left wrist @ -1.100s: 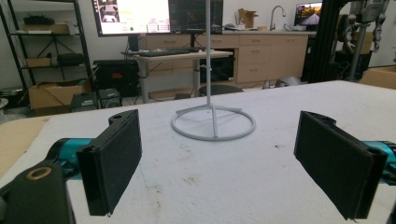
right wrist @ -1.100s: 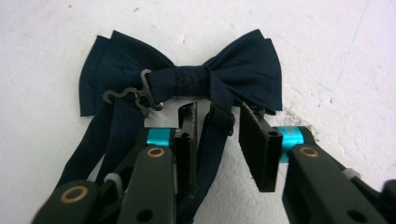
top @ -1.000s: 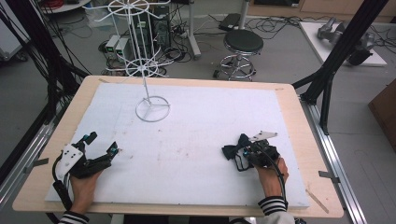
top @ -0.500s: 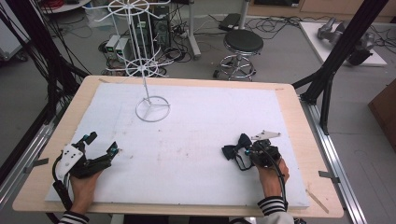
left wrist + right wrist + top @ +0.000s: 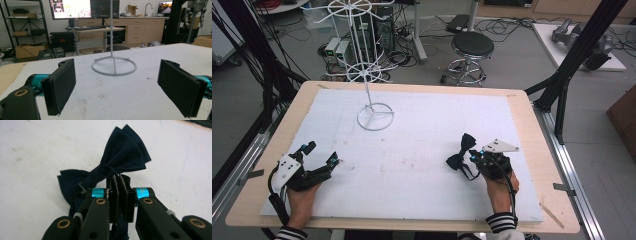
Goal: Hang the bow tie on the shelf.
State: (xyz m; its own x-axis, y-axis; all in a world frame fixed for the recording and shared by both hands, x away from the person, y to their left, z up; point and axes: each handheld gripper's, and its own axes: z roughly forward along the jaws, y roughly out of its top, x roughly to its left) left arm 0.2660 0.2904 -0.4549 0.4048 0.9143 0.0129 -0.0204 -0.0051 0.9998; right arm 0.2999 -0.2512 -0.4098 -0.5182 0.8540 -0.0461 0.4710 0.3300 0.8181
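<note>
Dark fabric bow tie (image 5: 461, 152) pinched in right tool (image 5: 474, 159), white wire stand (image 5: 375, 116)

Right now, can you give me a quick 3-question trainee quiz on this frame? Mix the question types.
1. True or false: the left gripper has its jaws closed on the wire stand.
2. What is the right gripper pinching?
A. the bow tie
B. a cable
C. nothing
3. Fill in: the wire stand's ring base rests on the white ____ covering the table.

Key
1. False. In the left gripper view the jaws stand wide apart, with the stand farther off between them.
2. A, near the knot.
3. sheet.
</note>
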